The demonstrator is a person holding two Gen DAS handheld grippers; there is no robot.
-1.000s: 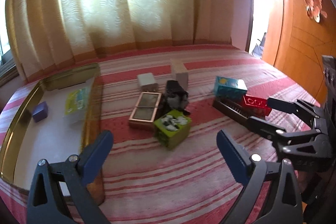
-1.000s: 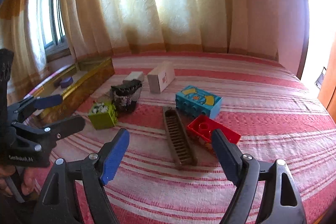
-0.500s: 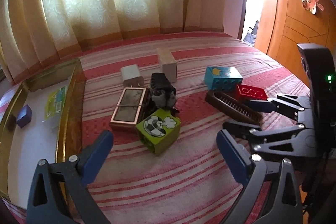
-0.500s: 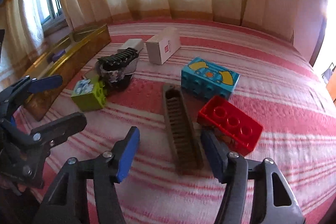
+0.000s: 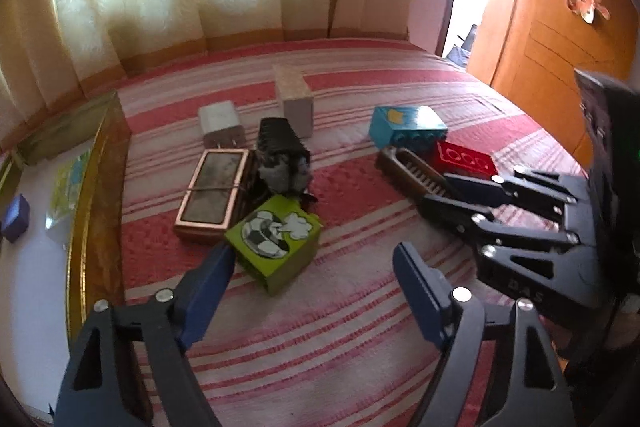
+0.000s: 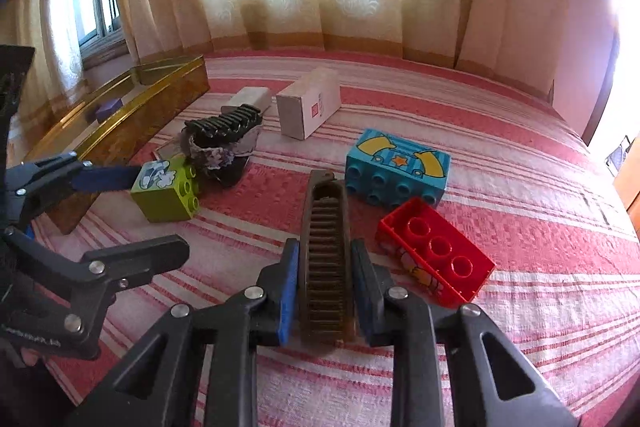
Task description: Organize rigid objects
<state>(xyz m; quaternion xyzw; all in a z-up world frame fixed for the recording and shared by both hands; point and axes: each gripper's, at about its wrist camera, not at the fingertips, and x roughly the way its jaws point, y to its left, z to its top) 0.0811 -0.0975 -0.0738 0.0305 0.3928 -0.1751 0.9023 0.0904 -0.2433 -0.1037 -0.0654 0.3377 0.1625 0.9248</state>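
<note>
While closing around the lime-green plastic toy block (image 5: 276,241) on the striped bedspread (image 5: 320,327), left gripper (image 5: 316,263) not yet pinching; further right, right gripper (image 6: 325,281), spread a second ago, now clamped on the long brown ribbed comb (image 6: 326,239) — ready for lifting.

Long brown toothed plastic comb (image 5: 412,169): near end hidden behind the right hand-held gripper (image 5: 448,193).
Gold-rimmed rectangular tray (image 5: 76,267): cut off at the left edge.
Small purple block (image 6: 108,105): too small to identify.
Orange wooden door (image 5: 560,27): blurred.
</note>
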